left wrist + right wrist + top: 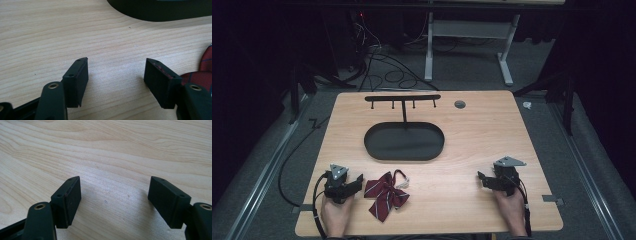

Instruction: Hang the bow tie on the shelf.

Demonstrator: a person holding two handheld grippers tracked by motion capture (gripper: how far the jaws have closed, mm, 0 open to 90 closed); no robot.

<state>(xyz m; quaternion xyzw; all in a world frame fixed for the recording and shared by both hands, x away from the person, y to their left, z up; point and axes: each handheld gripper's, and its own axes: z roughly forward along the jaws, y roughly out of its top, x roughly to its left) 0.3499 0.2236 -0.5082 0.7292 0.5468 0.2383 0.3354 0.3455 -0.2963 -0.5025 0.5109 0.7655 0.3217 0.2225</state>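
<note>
Both your tongs rest wide open and empty near the worktop's (492,120) front edge: left tongs (357,181) just beside the bow tie (385,194), right tongs (482,178) well apart.

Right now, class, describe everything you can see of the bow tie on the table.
The bow tie is dark red fabric with thin pale check lines, its loops spread and tails hanging. A red-and-white strap curls from its upper right. It lies flat on the wooden table near the front edge, beside the left gripper, whose open jaws hold nothing.
</note>
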